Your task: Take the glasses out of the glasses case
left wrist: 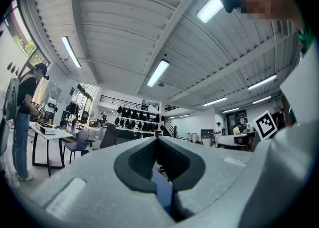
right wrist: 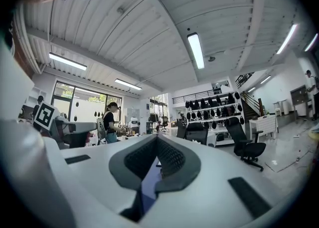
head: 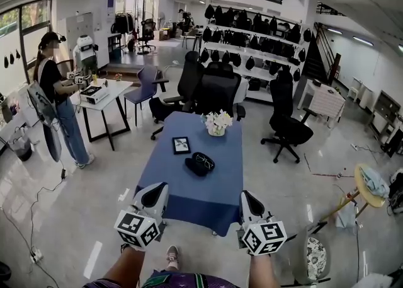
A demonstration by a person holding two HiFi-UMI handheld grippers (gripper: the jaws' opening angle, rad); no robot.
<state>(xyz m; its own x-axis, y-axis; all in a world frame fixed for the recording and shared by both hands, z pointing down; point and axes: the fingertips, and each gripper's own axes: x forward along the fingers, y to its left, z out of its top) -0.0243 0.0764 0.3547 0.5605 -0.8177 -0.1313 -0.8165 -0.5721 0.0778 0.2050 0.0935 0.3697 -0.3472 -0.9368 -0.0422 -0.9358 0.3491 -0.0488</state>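
A black glasses case (head: 194,167) lies near the middle of the blue-covered table (head: 211,195), with dark glasses (head: 204,161) resting on its right part. Whether the case lid is open is too small to tell. Both grippers hover at the table's near edge, well short of the case. My left gripper (head: 153,196) is at the near left corner, my right gripper (head: 248,203) at the near right corner. In the left gripper view the left gripper (left wrist: 157,140) has its jaws meeting at the tips with nothing between them. The right gripper (right wrist: 156,139) looks the same in its own view.
A small framed picture (head: 181,145) lies just beyond the case, and a vase of white flowers (head: 217,123) stands at the table's far end. Black office chairs (head: 214,88) stand behind the table. A person (head: 60,101) stands at a white table (head: 107,94) to the left.
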